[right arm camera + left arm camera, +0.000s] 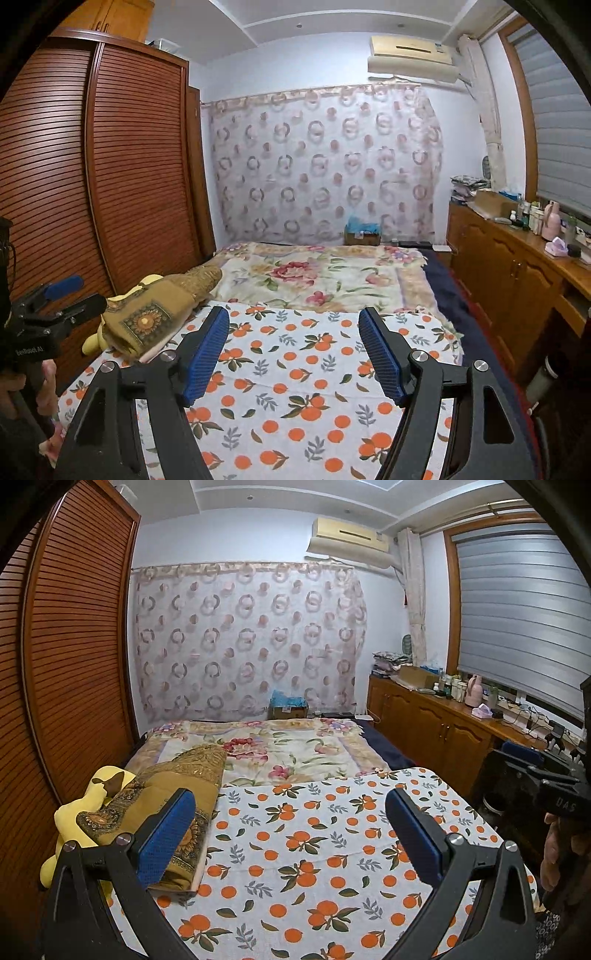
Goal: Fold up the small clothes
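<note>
Folded mustard-brown patterned cloth (173, 812) lies on the bed's (332, 277) left edge against a yellow plush toy (74, 812). Left gripper (290, 834) and right gripper (293, 354) hover wide apart over the orange-print sheet (314, 867), holding nothing.

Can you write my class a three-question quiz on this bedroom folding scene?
1. True or false: the right gripper holds a cloth.
2. What lies beside the yellow toy? A) brown folded cloth B) a shoe C) a book
3. Fill in: the orange-print sheet has a pattern of ____ and leaves.

Key: 1 false, its open jaws have nothing between them; 2 A; 3 oranges.
</note>
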Action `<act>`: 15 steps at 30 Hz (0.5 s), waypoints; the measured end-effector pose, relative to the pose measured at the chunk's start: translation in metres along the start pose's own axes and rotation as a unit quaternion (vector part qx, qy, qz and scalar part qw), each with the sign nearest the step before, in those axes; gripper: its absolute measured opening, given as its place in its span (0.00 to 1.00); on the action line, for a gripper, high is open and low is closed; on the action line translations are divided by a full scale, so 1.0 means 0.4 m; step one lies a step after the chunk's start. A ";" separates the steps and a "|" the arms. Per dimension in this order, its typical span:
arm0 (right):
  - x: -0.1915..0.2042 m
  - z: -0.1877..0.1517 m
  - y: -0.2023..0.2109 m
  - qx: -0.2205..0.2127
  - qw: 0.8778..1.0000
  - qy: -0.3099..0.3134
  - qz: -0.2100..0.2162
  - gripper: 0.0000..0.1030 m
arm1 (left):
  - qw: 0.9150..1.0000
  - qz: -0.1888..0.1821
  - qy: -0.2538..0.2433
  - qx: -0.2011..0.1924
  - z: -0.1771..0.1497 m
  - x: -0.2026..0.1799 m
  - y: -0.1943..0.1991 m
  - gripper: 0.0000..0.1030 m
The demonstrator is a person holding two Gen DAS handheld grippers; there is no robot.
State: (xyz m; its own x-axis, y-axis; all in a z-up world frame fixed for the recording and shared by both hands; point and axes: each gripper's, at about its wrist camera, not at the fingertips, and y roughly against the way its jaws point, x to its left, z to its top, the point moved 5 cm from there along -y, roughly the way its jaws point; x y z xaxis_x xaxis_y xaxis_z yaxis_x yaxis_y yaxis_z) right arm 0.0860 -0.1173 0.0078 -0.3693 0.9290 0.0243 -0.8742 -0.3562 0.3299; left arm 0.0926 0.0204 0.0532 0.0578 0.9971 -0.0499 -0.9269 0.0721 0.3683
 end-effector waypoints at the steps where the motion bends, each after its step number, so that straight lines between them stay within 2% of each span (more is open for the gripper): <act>1: -0.005 -0.001 -0.001 0.001 1.000 -0.001 0.000 0.72 | 1.000 -0.001 0.001 -0.001 0.000 -0.003 0.001 1.00; 15: -0.036 -0.006 0.021 -0.002 1.000 0.000 -0.008 0.72 | 1.000 0.004 0.000 -0.001 0.004 -0.009 0.006 1.00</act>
State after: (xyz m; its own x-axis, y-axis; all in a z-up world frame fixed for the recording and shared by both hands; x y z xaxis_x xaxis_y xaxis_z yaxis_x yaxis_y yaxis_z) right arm 0.0832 -0.1340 0.0079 -0.3560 0.9343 0.0197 -0.8809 -0.3426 0.3265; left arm 0.0906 0.0172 0.0557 0.0498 0.9977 -0.0465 -0.9283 0.0634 0.3663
